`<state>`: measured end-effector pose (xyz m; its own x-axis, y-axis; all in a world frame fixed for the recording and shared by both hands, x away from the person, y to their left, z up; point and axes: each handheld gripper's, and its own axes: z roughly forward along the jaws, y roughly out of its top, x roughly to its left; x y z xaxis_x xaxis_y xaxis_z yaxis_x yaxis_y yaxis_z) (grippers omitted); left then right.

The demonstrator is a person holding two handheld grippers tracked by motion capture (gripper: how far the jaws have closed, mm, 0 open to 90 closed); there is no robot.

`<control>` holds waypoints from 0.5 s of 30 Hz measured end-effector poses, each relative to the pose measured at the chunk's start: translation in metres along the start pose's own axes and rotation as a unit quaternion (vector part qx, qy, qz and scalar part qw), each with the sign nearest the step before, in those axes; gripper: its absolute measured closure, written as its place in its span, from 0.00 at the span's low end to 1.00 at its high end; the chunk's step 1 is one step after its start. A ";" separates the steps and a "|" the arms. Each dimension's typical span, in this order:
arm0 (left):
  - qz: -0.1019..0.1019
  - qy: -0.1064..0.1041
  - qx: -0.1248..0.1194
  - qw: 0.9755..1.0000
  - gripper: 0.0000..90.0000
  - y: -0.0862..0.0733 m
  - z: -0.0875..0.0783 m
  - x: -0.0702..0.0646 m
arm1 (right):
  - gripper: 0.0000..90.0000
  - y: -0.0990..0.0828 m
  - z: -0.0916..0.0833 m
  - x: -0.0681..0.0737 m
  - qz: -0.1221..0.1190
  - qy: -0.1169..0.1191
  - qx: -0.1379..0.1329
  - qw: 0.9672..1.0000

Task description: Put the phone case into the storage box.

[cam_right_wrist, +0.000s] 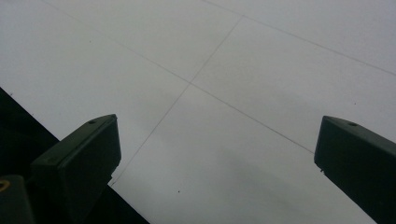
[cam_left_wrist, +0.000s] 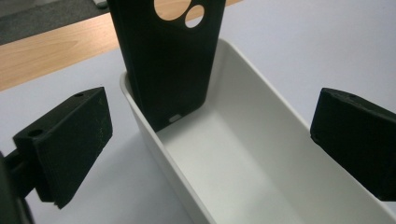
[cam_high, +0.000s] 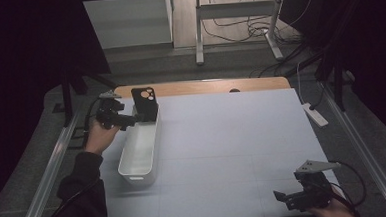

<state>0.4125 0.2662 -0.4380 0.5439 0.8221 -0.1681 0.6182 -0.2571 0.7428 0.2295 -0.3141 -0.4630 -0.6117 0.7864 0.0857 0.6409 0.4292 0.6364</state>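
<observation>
The phone case is cut off by the left gripper view's top edge; the white bin runs off its bottom.

High view looks down the table; left gripper view, close, shares its tray; right's probably near the mat edge.

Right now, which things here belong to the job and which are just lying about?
In the job:
phone case, leaning upright in one end of the bin
white bin
left gripper, open beside the case

Lying about:
power strip off the table's right edge
cables on the floor
right gripper, open, idle
</observation>
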 end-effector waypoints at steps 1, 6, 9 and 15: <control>-0.002 -0.003 -0.003 1.000 0.00 -0.001 -0.001 -0.001 | 0.01 0.000 0.000 0.000 0.002 -0.001 -0.001 1.000; -0.001 -0.007 -0.007 1.000 0.00 -0.004 -0.005 -0.007 | 0.00 -0.001 -0.002 0.000 0.006 -0.004 -0.005 1.000; 0.004 -0.006 -0.006 1.000 0.00 -0.006 -0.007 -0.011 | 0.00 -0.002 -0.003 0.000 0.010 -0.008 -0.006 1.000; -0.003 -0.007 -0.016 1.000 0.00 -0.013 -0.014 -0.017 | 0.00 -0.002 -0.003 0.001 0.007 -0.014 -0.007 1.000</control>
<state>0.3869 0.2627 -0.4356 0.5480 0.8167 -0.1809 0.6026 -0.2354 0.7626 0.2262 -0.3161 -0.4616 -0.5903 0.8038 0.0734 0.6419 0.4124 0.6465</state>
